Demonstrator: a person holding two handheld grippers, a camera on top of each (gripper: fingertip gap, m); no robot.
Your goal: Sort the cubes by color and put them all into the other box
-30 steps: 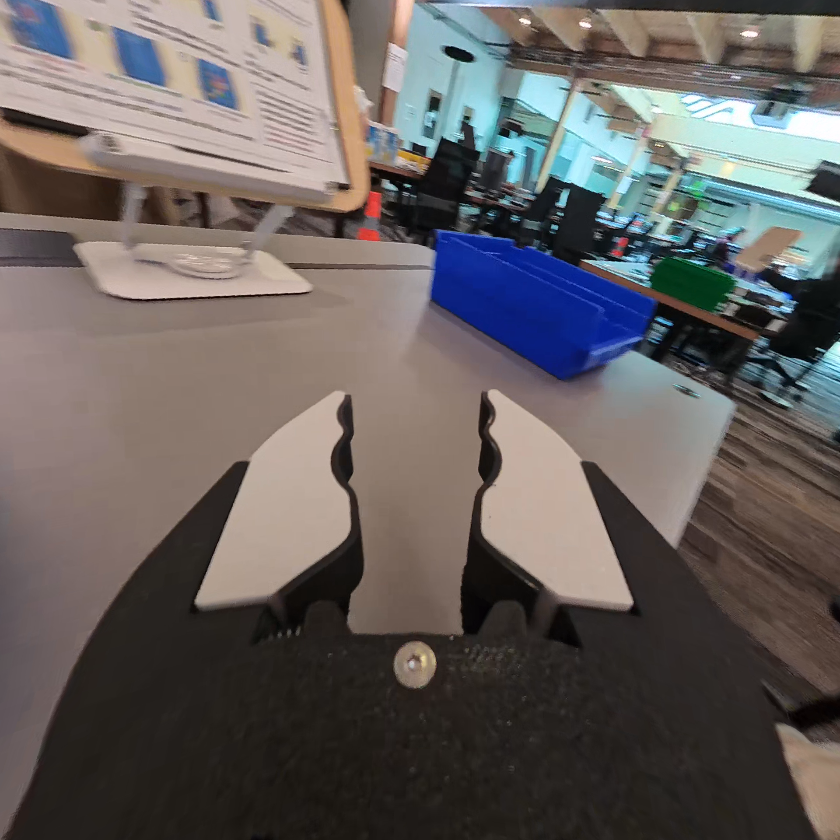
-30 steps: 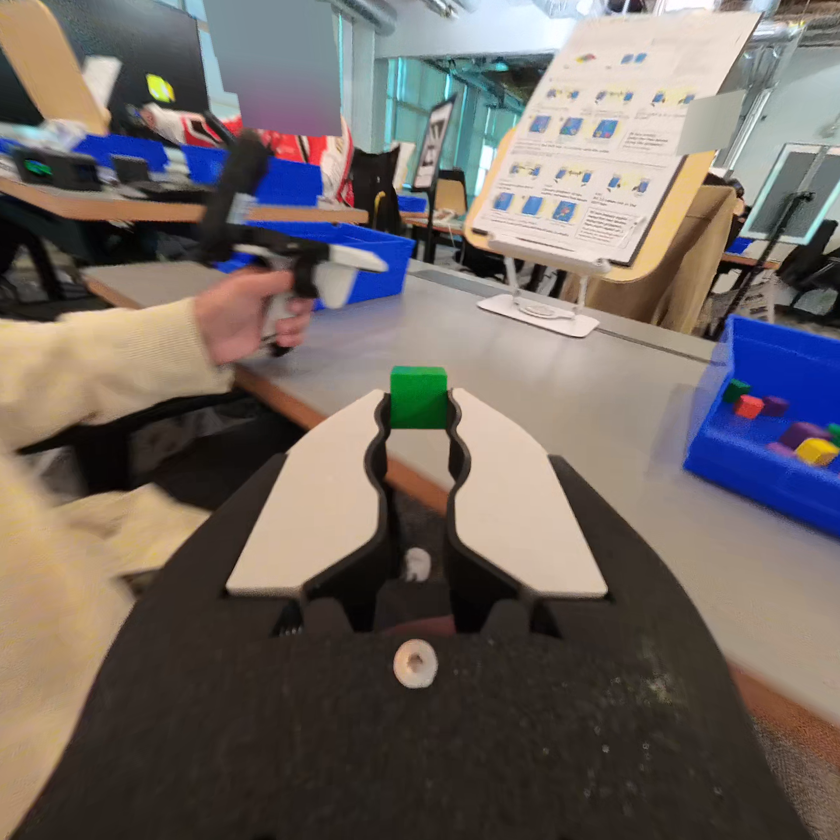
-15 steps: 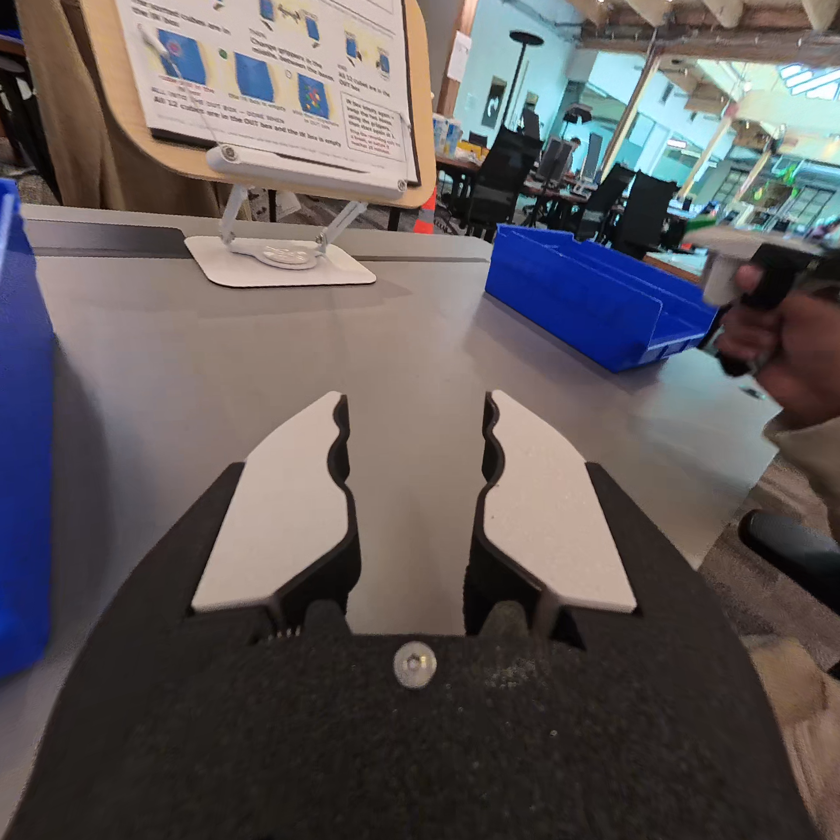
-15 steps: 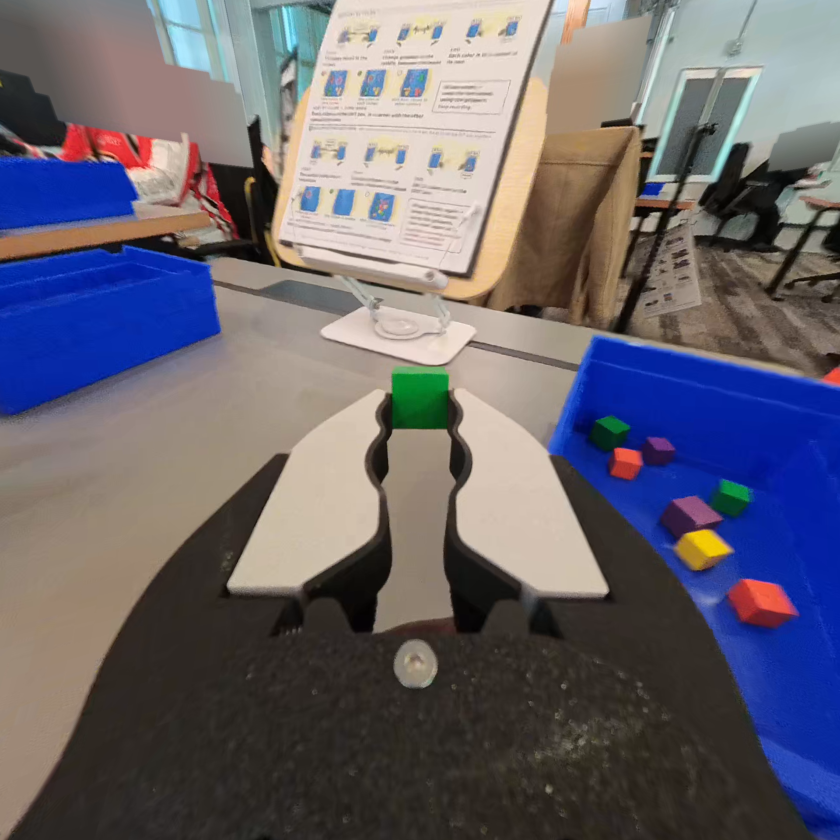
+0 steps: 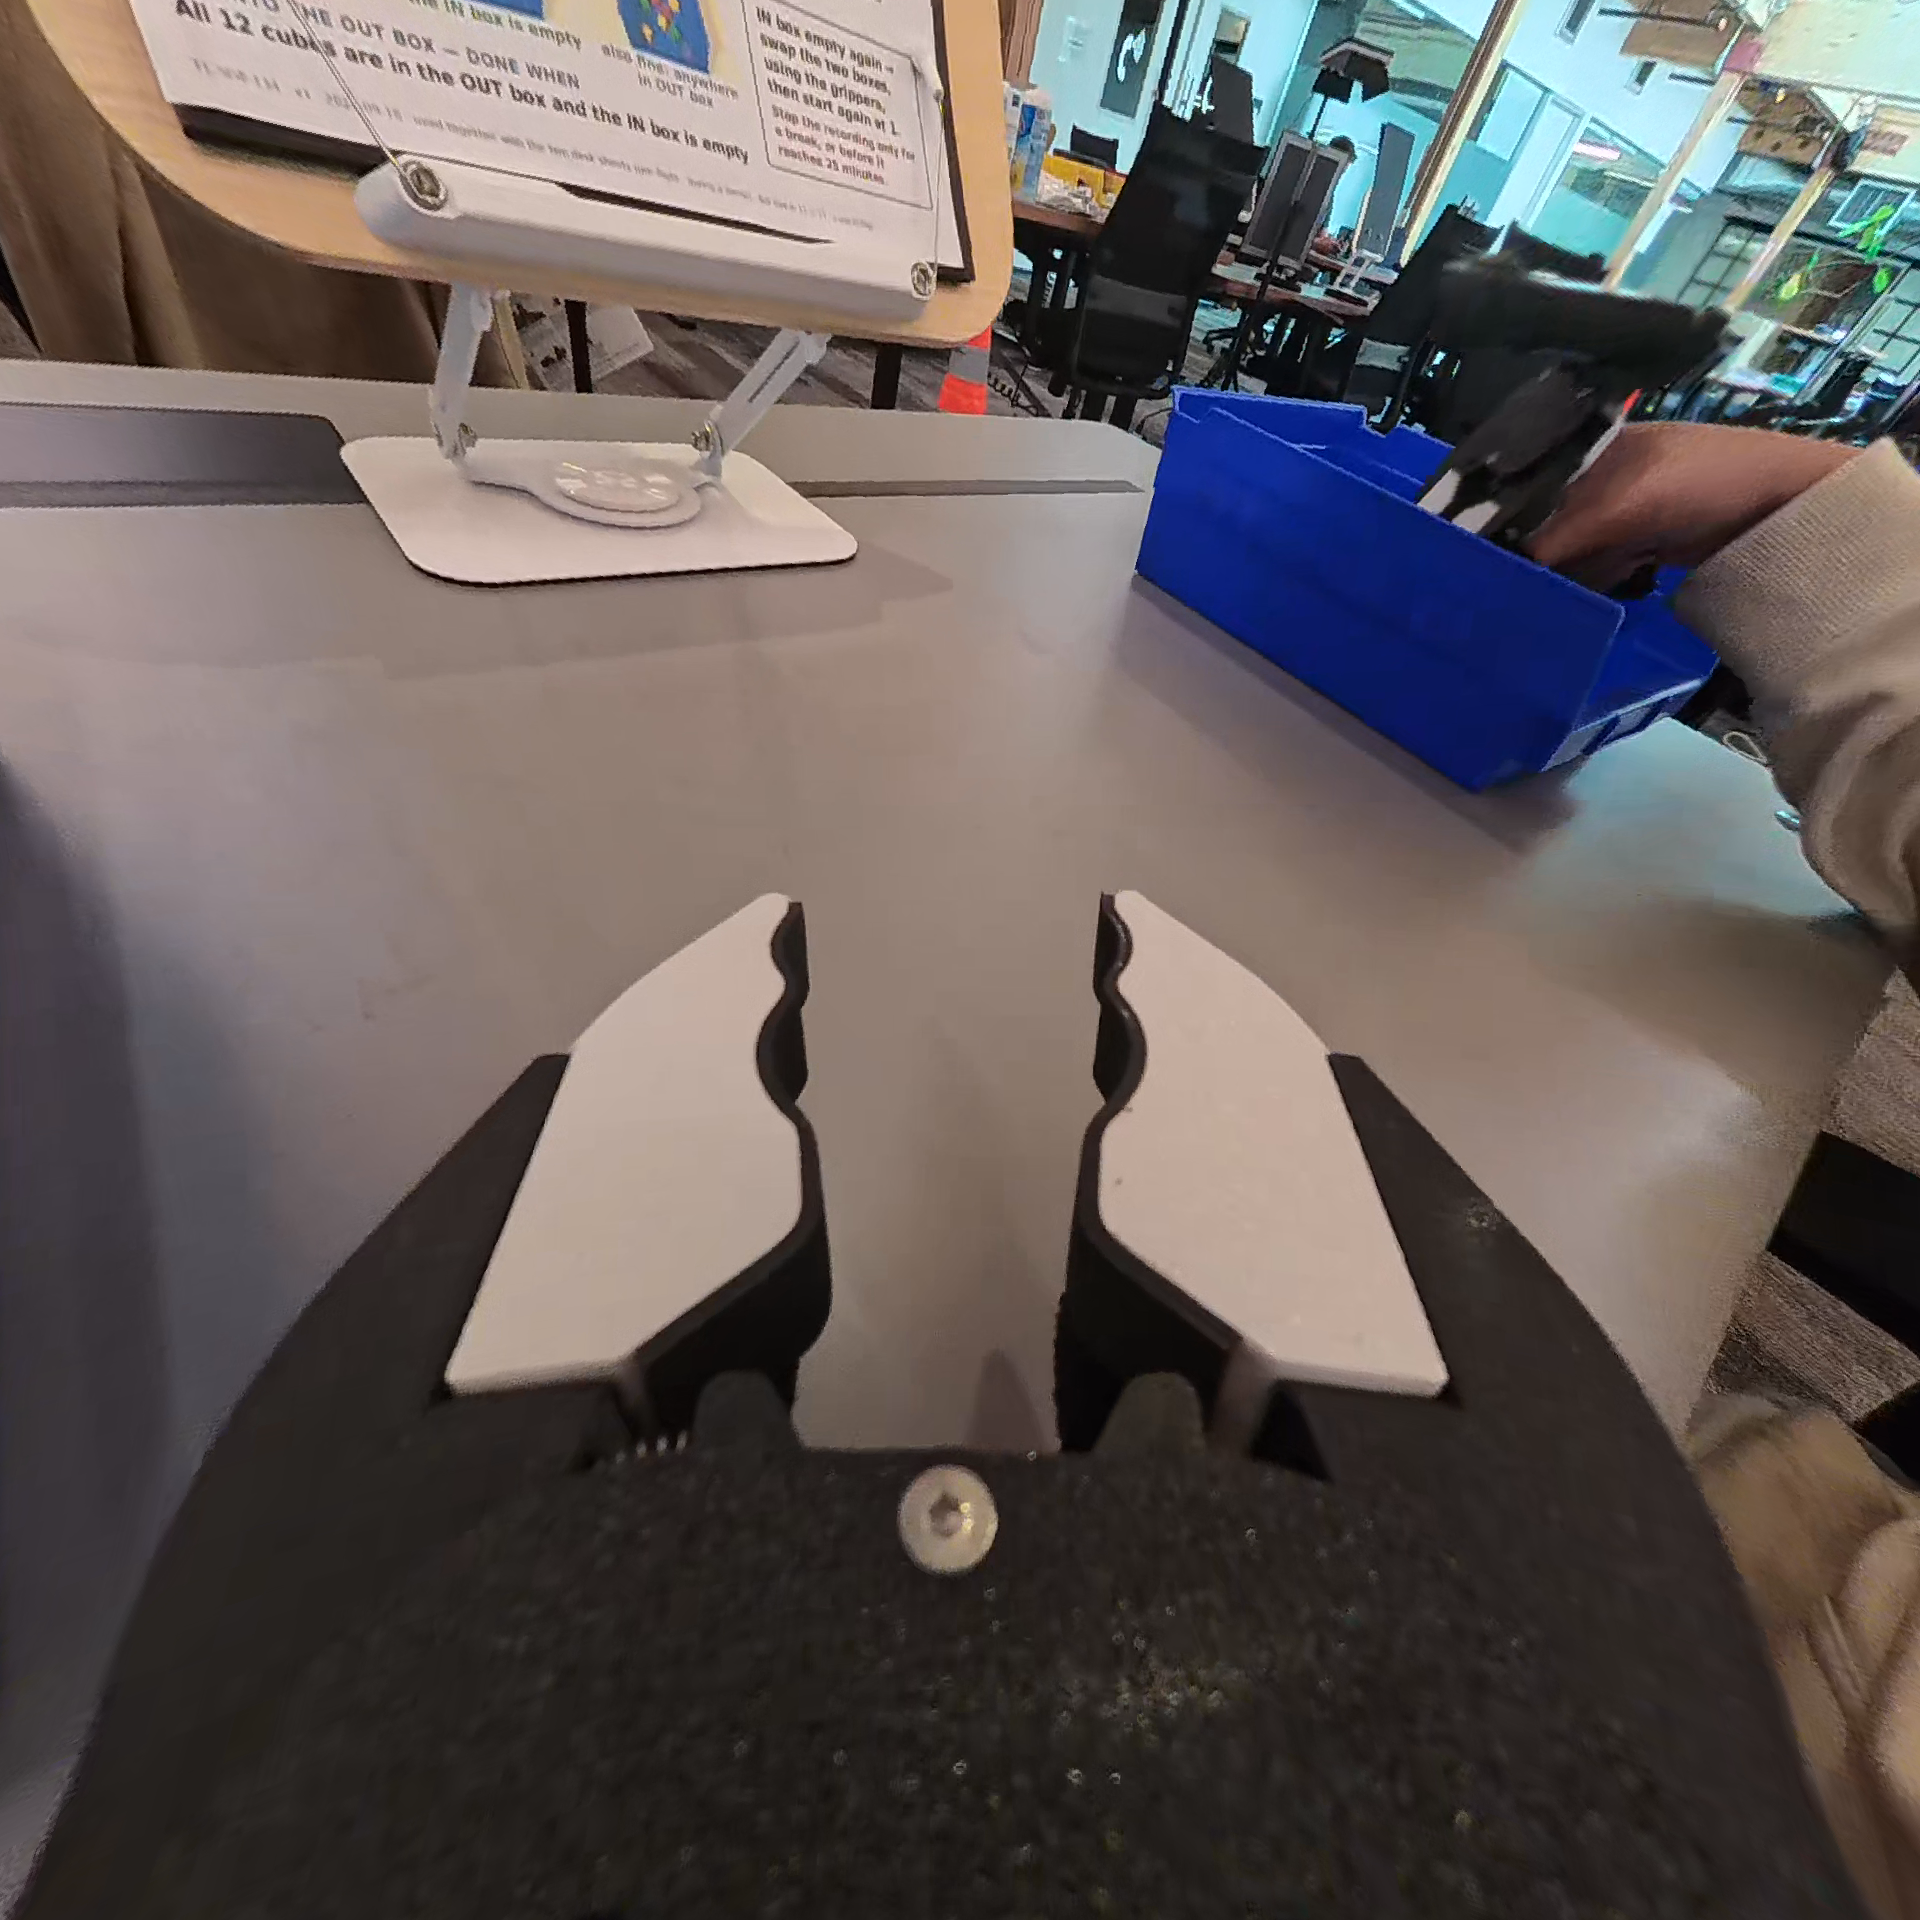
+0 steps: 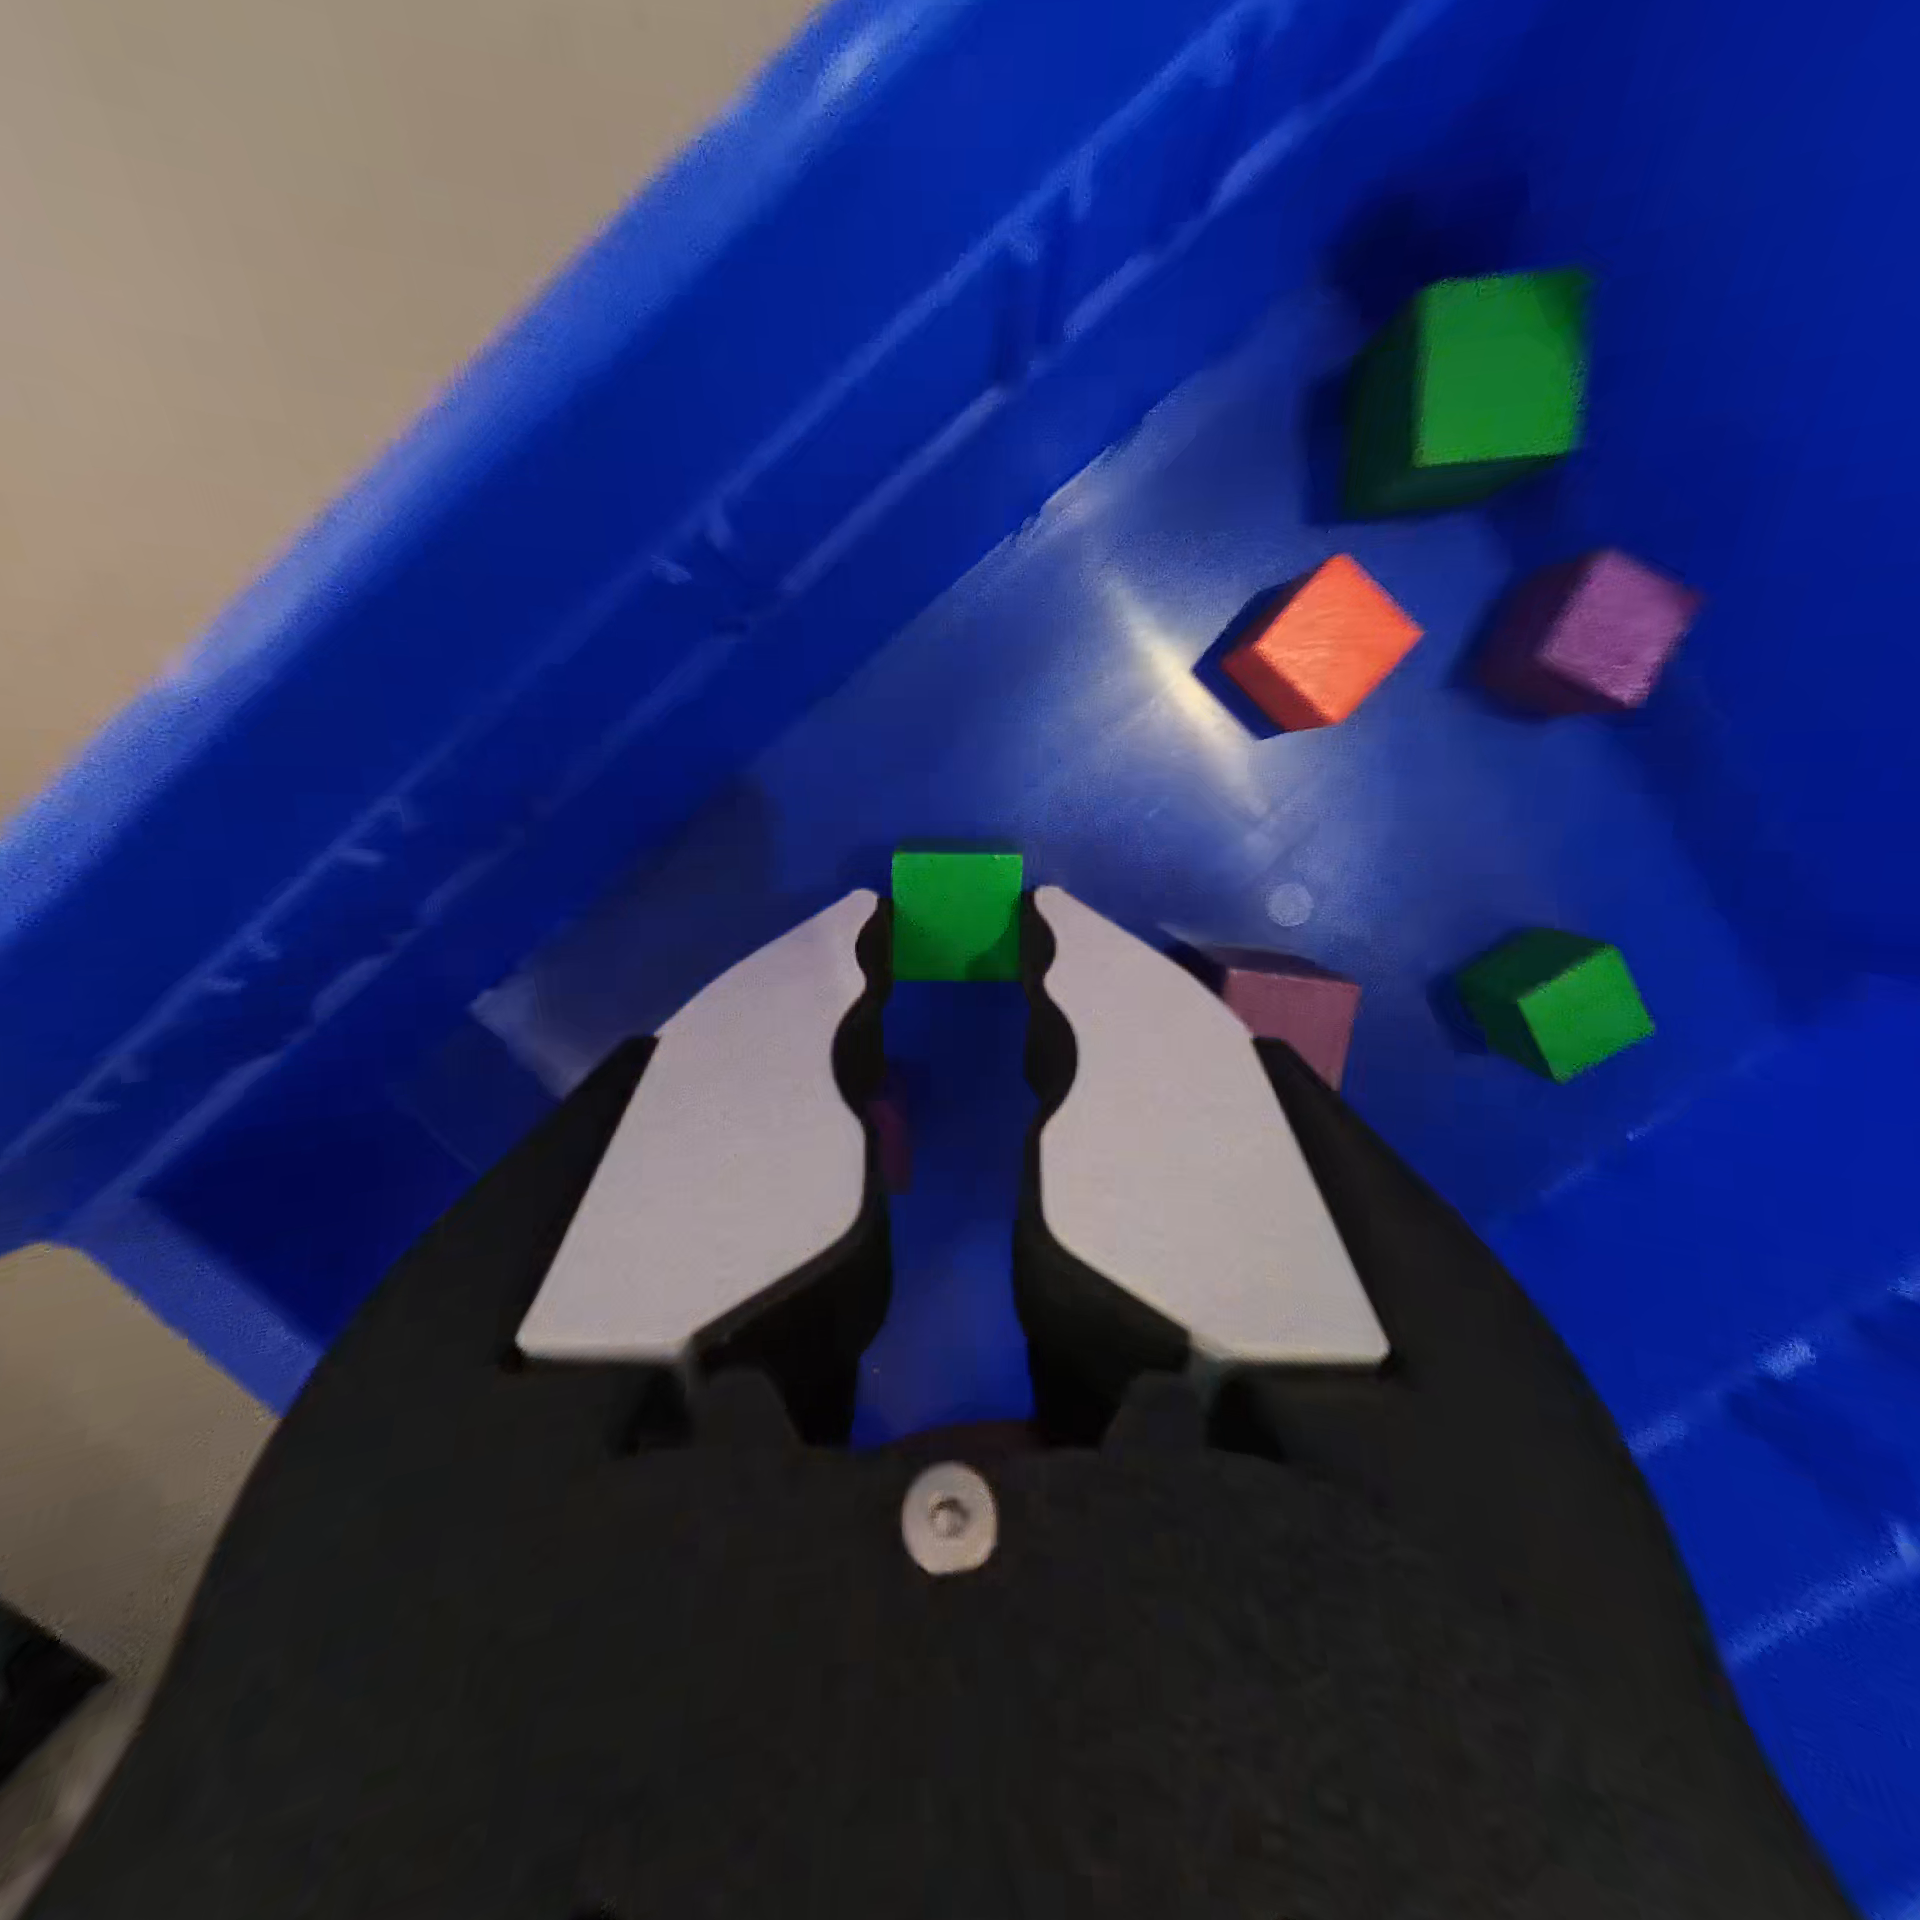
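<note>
Green wooden cube [image 6: 957,914] sits pinched at the right tool [image 6: 957,920] tips — held over the blue plastic box [image 6: 582,665], seemingly for release — while the left tool [image 5: 943,920] waits spread, empty, above the grey table [image 5: 520,748].

The left wrist view sits low over the grey table [image 5: 727,748], looking forward and slightly down along its own white fingers [image 5: 644,1153] toward a document stand [image 5: 597,488] at the far edge, with an office room beyond. The right wrist view looks steeply down from close above into a blue box [image 6: 623,582], its fingers [image 6: 727,1143] and a few coloured cubes filling the frame (only a sliver of table shows at the upper left). The two views share a blue box [image 5: 1371,592] at the left view's right side, where a hand [image 5: 1683,499] dips the other gripper into it.
</note>
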